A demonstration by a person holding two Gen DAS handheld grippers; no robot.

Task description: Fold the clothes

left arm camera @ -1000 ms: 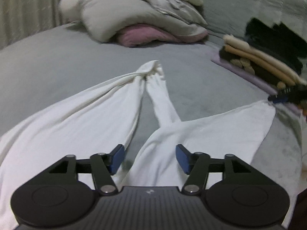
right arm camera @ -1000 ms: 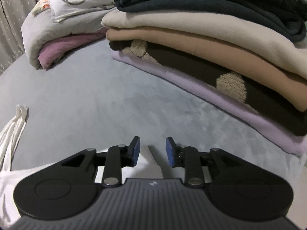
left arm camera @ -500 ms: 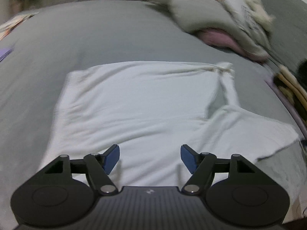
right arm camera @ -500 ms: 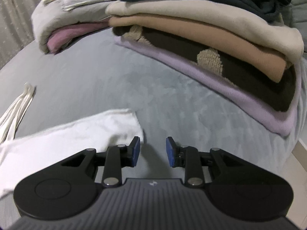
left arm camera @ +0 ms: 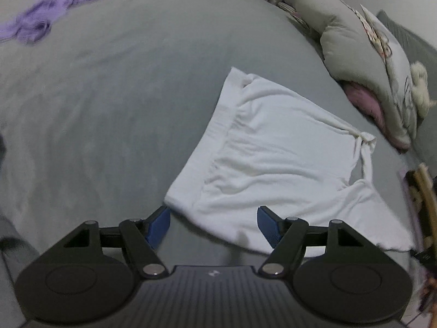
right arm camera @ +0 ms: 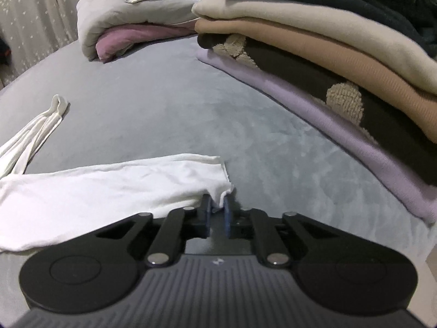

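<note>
A white garment lies spread on the grey bed, its thin straps bunched at the far end. My left gripper hangs open just above the garment's near hem, nothing between its blue pads. In the right wrist view the same white garment stretches leftward, its straps trailing away. My right gripper is closing, and its pads pinch the garment's near corner between them.
A stack of folded clothes in black, beige, tan, brown and lilac rises at the right. A grey quilt over a pink pillow sits at the back. A purple garment lies crumpled far left on the grey bed.
The left gripper swept sideways and rolled, so the whole white garment now lies ahead of it. The right gripper's jaws closed onto the garment's corner.
</note>
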